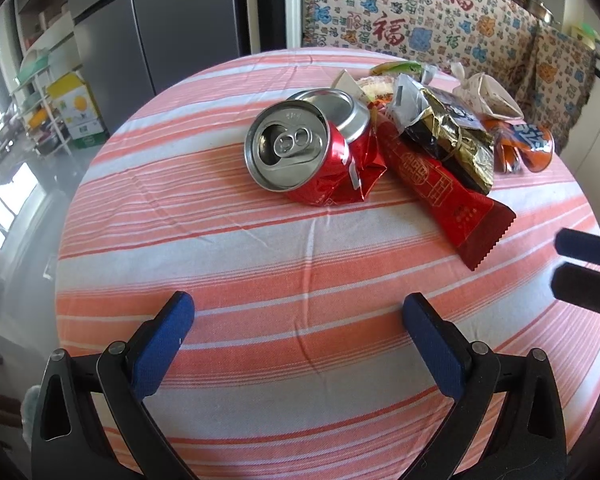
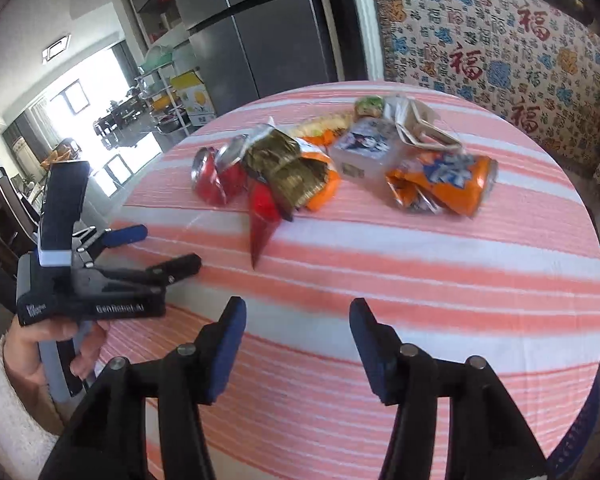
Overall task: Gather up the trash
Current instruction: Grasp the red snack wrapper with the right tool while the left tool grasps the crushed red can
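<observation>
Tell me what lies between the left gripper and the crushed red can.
Only bare striped tablecloth separates the left gripper from the crushed red can, seen in the left wrist view.

Bench: trash heaped at the far side, near half bare. Crushed can lies leftmost in the heap, its top facing my left tongs. Long wrapper lies just right of the can, touching it, one end pointing toward me. Foil bag rests on that wrapper. Second crushed can lies at the heap's right end. My right tongs hang over the near bench, right of the left tongs.
</observation>
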Demonstrator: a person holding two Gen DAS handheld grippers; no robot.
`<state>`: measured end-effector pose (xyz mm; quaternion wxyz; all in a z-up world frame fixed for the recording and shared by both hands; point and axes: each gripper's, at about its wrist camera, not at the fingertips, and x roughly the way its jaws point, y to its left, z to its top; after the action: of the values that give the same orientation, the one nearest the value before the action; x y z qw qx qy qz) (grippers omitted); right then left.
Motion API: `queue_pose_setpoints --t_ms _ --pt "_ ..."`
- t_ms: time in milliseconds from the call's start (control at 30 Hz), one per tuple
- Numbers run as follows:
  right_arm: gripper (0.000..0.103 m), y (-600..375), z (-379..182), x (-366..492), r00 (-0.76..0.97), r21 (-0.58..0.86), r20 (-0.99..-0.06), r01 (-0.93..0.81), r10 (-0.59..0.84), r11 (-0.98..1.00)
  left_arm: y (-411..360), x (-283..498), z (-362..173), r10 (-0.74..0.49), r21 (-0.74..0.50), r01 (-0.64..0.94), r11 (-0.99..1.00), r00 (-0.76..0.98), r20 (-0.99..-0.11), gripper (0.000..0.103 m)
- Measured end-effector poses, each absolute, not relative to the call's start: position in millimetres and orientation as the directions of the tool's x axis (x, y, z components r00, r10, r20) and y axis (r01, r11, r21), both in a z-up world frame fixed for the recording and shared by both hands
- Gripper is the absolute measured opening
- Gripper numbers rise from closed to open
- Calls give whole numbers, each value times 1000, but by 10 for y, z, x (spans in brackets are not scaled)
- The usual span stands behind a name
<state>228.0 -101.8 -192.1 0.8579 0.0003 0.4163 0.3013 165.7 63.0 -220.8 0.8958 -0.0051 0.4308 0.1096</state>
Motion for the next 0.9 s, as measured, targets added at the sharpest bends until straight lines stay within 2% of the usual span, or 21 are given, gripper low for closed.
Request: queue_pose_setpoints --t_ms 133,167,200,233,300,467,633,767,800,833,900 --pt "52 -696 -1968 2623 437 283 -727 -511 529 811 621 1651 -2211 192 85 -201 976 604 -773 103" --pt "46 -637 -1998 2706 429 294 -730 -506 532 811 615 1649 -2210 192 85 -201 976 605 -773 103" --pt "21 -596 -2031 2766 417 306 -733 -504 538 808 614 1650 -2208 191 85 -200 976 604 -773 103" --pt "7 -565 -2064 2803 401 315 -741 -501 538 806 613 1652 -2206 191 86 -199 976 604 -774 103" --pt "7 -609 -2042 2765 406 329 -733 -493 547 806 611 1662 -2202 190 86 -197 977 604 -774 103" --pt "6 -1001 -1962 2307 409 261 -756 -527 511 809 596 1667 -2203 191 89 -196 977 603 -775 103" --pt "7 -1467 -1977 1959 469 140 -789 -491 396 860 593 1666 -2204 192 88 -197 976 603 -774 103" --pt "11 -1551 -2038 1851 476 104 -798 -494 369 863 595 1667 -2204 192 89 -197 976 604 -774 103" --pt "21 -1548 -2038 1848 477 102 -796 -500 372 860 595 1667 -2205 192 89 -197 976 604 -773 103" --pt "40 -1545 -2027 1848 474 110 -792 -509 385 854 595 1668 -2206 192 89 -197 976 604 -773 103" --pt "56 -1535 -1982 1826 476 117 -779 -530 409 840 594 1668 -2207 193 89 -198 976 604 -773 103"
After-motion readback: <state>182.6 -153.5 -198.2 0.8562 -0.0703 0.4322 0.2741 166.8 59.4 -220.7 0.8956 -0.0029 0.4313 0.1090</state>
